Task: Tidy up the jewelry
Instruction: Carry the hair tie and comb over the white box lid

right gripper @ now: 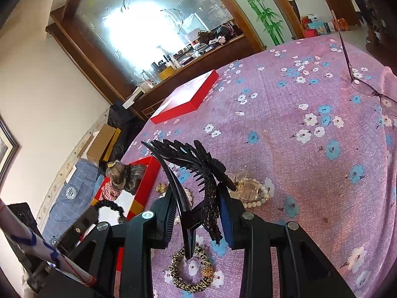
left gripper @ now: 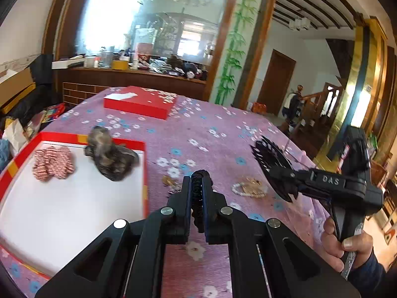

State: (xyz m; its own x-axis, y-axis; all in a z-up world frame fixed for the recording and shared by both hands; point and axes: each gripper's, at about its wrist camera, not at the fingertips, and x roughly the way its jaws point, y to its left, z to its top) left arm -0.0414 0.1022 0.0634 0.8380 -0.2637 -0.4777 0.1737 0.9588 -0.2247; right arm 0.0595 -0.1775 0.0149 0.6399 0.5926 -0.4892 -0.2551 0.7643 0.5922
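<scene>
Living room, big mirror [left gripper: 153, 24] on the far wall, table under a purple floral cloth [left gripper: 211, 129].

Left gripper [left gripper: 197, 186]: jaws clamped on a black scrunchie [left gripper: 197, 181], lifted off the cloth, just right of the red tray [left gripper: 27, 149]. In the right wrist view the scrunchie loop sticks out of the left gripper in front of the tray's white liner.

Right gripper [right gripper: 196, 203]: jaws part-way apart, gripping a black hair clip [right gripper: 191, 168] with comb teeth, held above the cloth. The left wrist view shows the same clip at the right, with a hand [left gripper: 347, 245] on the gripper handle.

Tray contents: red-white striped item [left gripper: 53, 162] and a dark bun hairpiece [left gripper: 109, 156], side by side near the far rim.

On the cloth, near both grippers: pearl bracelet [right gripper: 258, 196] with a clear clip beside it, leopard scrunchie [right gripper: 191, 270] below the right gripper, small gold piece [left gripper: 170, 181] just beside the tray's right edge.

Red lid [left gripper: 141, 101] lies well apart at the far side. Glasses [right gripper: 367, 87] at the right edge of the table.
</scene>
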